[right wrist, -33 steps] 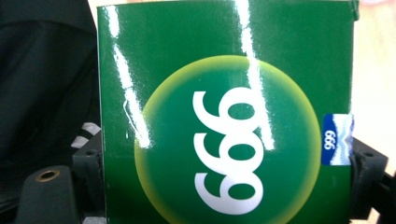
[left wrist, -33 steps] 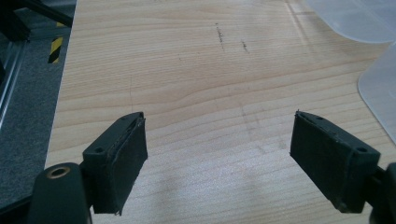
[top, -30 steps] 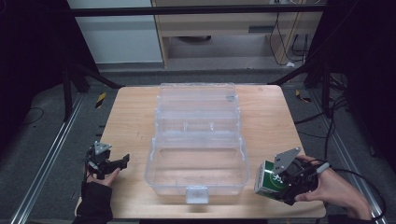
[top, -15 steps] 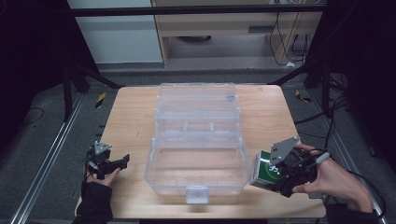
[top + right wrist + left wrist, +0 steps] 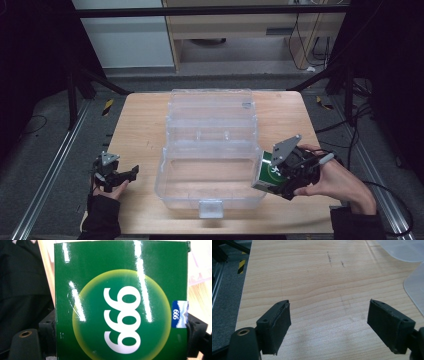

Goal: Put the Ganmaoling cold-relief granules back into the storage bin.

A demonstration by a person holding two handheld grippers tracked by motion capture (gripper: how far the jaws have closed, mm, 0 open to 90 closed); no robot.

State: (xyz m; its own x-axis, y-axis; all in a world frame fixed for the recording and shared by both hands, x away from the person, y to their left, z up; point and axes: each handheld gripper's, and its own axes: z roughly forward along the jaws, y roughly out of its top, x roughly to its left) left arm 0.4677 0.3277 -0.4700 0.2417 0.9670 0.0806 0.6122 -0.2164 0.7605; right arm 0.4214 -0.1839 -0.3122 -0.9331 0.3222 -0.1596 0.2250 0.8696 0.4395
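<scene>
A green box with a yellow disc and white "999" print is clamped between the jaws of my right gripper. It hangs tilted above the table, right beside the front right corner of a clear plastic case that lies open in the middle of the wooden table. My left gripper rests at the table's front left, held by a hand, its jaws wide apart with only bare wood between them.
The case's lid lies flat behind its tub, and a latch sticks out at the front. Metal rails run along the table's left side. Cables trail at the right. A cabinet stands behind.
My right gripper has lifted the green box and carried it left toward the case's front right corner. The left gripper has stayed put.
</scene>
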